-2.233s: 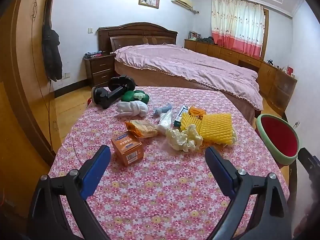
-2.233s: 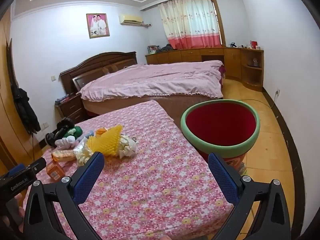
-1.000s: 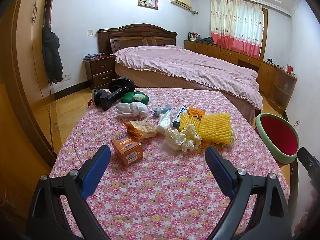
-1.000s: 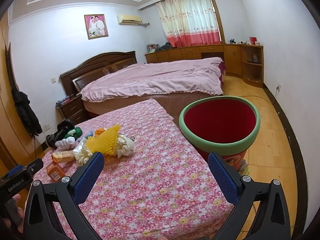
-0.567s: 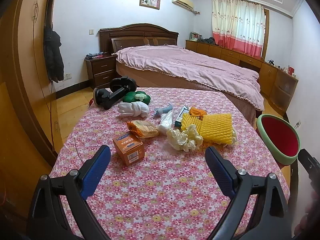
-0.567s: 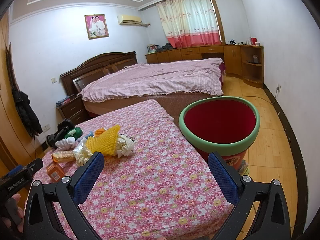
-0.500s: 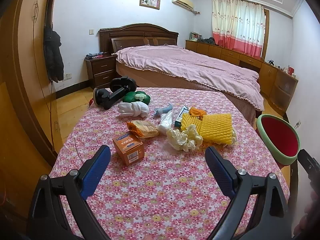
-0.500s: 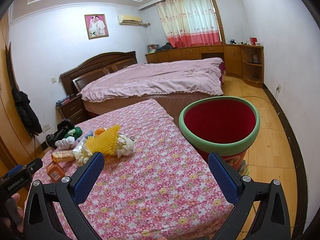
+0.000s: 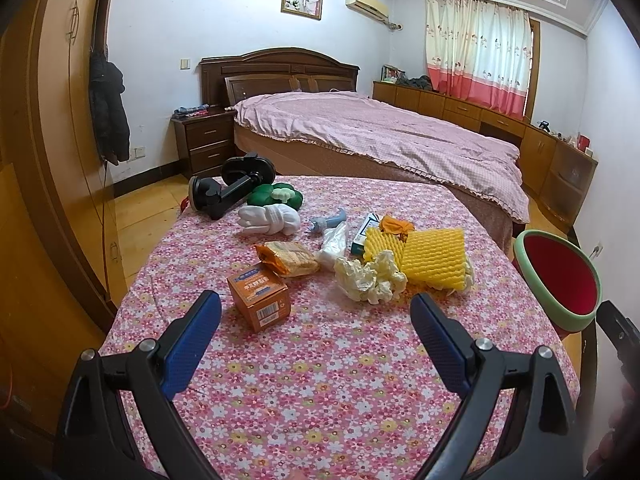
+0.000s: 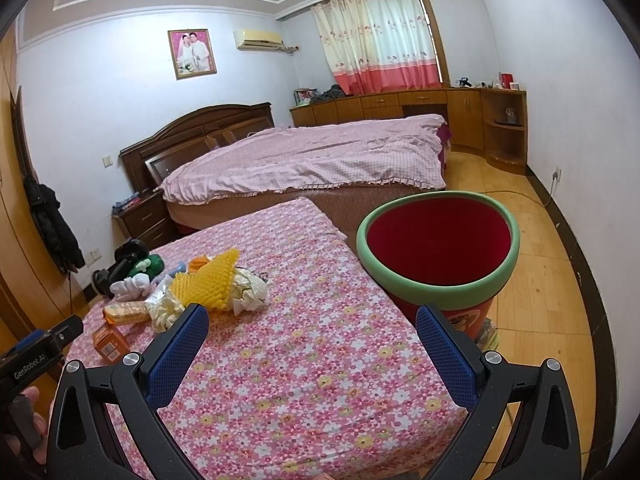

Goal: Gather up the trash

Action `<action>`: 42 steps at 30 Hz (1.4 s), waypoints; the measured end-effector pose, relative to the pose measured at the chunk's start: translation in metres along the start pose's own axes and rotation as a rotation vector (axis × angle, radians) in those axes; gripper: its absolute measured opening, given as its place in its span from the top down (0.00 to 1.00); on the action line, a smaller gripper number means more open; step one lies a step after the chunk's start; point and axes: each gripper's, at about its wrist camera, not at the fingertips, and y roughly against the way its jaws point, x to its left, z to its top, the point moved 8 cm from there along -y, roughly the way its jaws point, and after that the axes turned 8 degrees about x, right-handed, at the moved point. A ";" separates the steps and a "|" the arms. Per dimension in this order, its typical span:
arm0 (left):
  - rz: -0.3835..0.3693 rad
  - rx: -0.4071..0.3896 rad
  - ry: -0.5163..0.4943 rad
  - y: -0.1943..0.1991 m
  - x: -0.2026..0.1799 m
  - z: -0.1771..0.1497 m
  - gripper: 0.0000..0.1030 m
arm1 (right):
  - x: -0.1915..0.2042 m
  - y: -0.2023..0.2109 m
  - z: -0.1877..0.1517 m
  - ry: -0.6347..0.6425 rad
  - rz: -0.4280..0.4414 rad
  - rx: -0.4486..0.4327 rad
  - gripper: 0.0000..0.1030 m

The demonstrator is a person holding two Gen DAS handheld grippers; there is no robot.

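In the left wrist view the left gripper (image 9: 316, 320) hangs over the near part of the flowered table (image 9: 320, 392) with its blue pads spread wide and nothing between them. Taking the orange box (image 9: 259, 295) as the landmark, the trash lies in a loose cluster: one wrapped snack packet (image 9: 289, 256) just behind the box, one crumpled cream paper wad (image 9: 370, 277) to its right, two yellow foam nets (image 9: 434, 258) beyond that wad, one clear plastic wrapper (image 9: 334, 240) and one small carton (image 9: 366, 230) further back. One white sock bundle (image 9: 272, 219), one green plush (image 9: 275, 196) and one black phone mount (image 9: 232, 186) sit far behind the box and are likely not trash; a careless sweep could take them along. The one red bin (image 9: 560, 276) stands off the table, well to the right of the box, so a light piece carried that far could slip out. In the right wrist view the right gripper (image 10: 312, 330) is likewise released and empty, hovering over bare cloth. The bin (image 10: 436, 280) stands on the floor beside the table edge, far right of the box (image 10: 109, 340), which sits at the left near the other gripper's body. Pieces overlap here, so closing on a foam net (image 10: 208, 284) may drag the paper (image 10: 250, 286) beside it and scatter it.
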 end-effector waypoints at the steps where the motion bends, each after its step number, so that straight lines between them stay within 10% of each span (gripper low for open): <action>1: 0.000 0.000 0.000 0.000 0.000 0.000 0.08 | 0.000 0.000 0.000 0.000 0.000 -0.001 0.00; 42: 0.010 0.002 0.004 -0.001 0.005 -0.003 0.08 | 0.001 -0.002 -0.003 0.000 -0.003 0.006 0.00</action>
